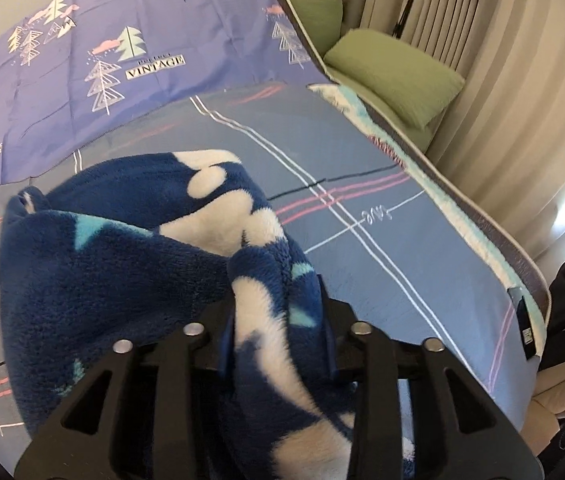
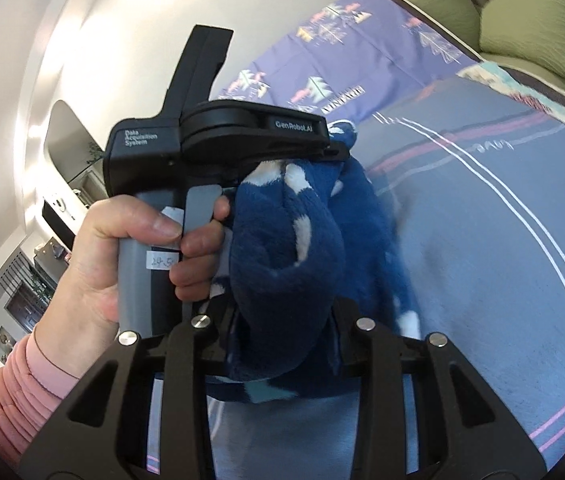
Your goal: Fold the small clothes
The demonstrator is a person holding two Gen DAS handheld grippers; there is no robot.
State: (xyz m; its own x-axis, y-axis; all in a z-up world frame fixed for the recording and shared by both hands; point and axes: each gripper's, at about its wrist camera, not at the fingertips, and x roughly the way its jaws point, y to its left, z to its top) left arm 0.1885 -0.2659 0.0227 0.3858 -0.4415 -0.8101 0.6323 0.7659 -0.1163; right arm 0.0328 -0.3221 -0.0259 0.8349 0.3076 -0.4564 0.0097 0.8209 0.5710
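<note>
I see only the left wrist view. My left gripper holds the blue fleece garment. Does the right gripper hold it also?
Observer: Yes. In the right wrist view, the right gripper is shut on the blue fleece garment.
Operator: Is my left gripper visible there?
Observer: Yes. The left gripper pinches another part of the garment, close to the right one.
Operator: And who holds it?
Observer: A hand with a pink sleeve grips its handle.

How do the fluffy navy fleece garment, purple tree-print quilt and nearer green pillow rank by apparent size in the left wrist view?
1. Fluffy navy fleece garment, inflated by nearness to the camera.
2. Purple tree-print quilt.
3. Nearer green pillow.
</note>
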